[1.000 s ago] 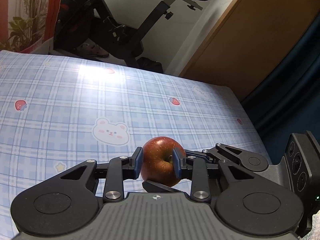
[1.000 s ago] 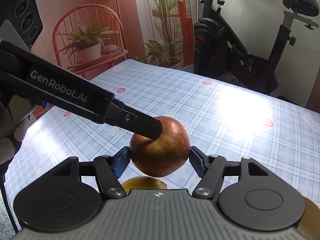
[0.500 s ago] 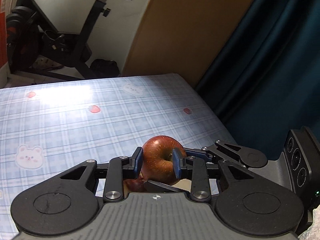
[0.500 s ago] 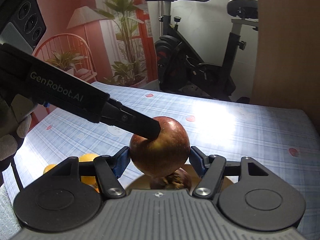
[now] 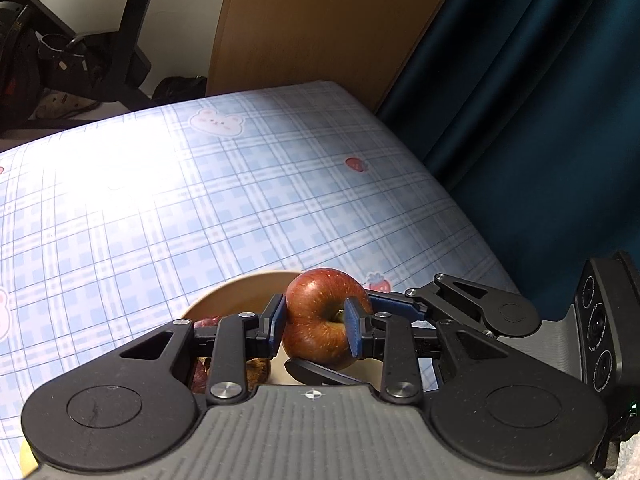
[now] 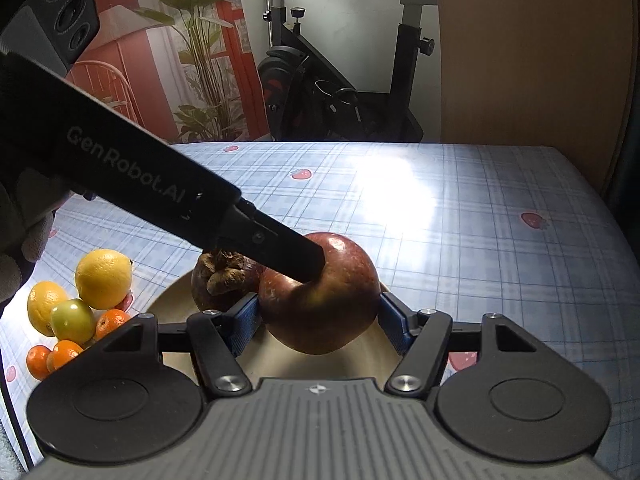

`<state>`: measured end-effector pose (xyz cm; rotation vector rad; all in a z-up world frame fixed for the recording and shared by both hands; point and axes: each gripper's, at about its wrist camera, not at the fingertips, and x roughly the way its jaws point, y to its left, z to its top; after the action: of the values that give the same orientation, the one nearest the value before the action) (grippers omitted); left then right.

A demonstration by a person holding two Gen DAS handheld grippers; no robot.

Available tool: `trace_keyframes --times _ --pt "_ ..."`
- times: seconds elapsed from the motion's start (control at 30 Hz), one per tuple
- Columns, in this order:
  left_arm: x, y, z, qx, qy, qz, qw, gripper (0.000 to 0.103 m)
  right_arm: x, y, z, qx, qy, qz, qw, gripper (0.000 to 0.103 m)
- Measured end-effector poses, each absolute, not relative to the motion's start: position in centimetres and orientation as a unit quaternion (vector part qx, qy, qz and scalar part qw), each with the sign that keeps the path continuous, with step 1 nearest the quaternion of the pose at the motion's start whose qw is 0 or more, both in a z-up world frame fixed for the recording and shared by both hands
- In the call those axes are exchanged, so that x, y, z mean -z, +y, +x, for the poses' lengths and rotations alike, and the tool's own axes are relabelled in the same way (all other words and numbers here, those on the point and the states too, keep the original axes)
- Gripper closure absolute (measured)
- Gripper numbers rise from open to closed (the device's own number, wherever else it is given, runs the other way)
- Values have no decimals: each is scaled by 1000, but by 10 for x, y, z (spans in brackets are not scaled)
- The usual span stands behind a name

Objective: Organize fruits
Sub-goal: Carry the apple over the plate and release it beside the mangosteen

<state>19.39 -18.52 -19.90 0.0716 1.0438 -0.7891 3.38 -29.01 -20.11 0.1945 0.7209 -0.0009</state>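
Your left gripper (image 5: 316, 326) is clamping the round red apple (image 5: 325, 322) at its stem hollow, while your right gripper (image 6: 318, 322) is squeezing the same apple (image 6: 320, 300) by its sides. You are holding it over a shallow beige plate (image 6: 176, 304), just beside a dark brown pomegranate (image 6: 220, 280). Lemons (image 6: 103, 278), small oranges (image 6: 64, 354) and a green fruit (image 6: 73, 320) are sitting on the blue checked tablecloth (image 6: 460, 240) to the left.
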Motion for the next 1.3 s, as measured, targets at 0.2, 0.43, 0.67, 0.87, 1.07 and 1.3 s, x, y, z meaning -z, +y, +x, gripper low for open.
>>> trace_keyframes --times 0.2,0.43,0.67,0.87,1.07,1.3 --pt "206 -184 201 356 490 33 795 70 210 -295 38 -2 345 104 933 36" --pt "204 -189 204 348 485 46 801 70 211 -294 43 -6 336 99 936 36" --pt "203 -188 205 340 484 53 805 70 212 -291 46 -6 332 103 938 36" --pt "200 -180 205 335 486 52 805 69 212 -290 46 -6 335 111 936 36" --pt "197 -180 202 336 485 57 805 68 211 -291 45 -5 342 111 933 36" --pt "200 -180 203 328 483 58 810 68 207 -293 35 -4 339 117 934 36"
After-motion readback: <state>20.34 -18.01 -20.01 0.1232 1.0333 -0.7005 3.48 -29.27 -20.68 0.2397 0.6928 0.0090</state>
